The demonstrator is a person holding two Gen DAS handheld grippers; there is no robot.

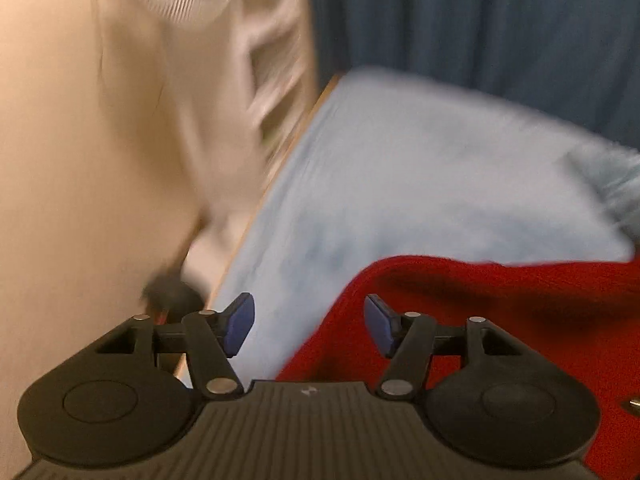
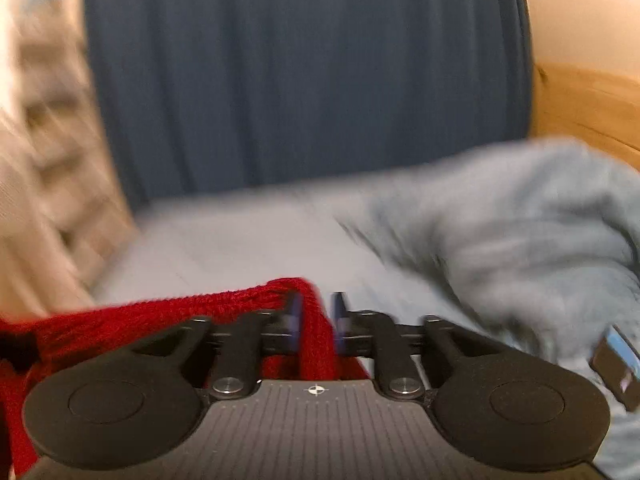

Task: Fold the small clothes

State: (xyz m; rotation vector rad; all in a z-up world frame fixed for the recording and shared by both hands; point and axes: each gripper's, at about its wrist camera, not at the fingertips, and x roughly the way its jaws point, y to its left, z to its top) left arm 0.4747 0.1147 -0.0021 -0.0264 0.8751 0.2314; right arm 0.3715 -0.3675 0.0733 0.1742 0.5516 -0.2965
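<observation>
A red knitted garment [image 1: 480, 312] lies on a light blue bed cover [image 1: 400, 168], low and right in the left wrist view. My left gripper [image 1: 310, 324] is open and empty, its blue pads [image 1: 240, 320] wide apart at the garment's left edge. In the right wrist view the same red garment [image 2: 120, 328] stretches left from my right gripper [image 2: 316, 322], which is shut on a fold of it. Both views are blurred by motion.
A crumpled blue-grey blanket [image 2: 520, 240] lies to the right on the cover. A dark blue curtain [image 2: 300, 80] hangs behind. A wooden bed frame [image 2: 588, 112] shows at right. A beige wall and pale fabric [image 1: 100, 120] fill the left.
</observation>
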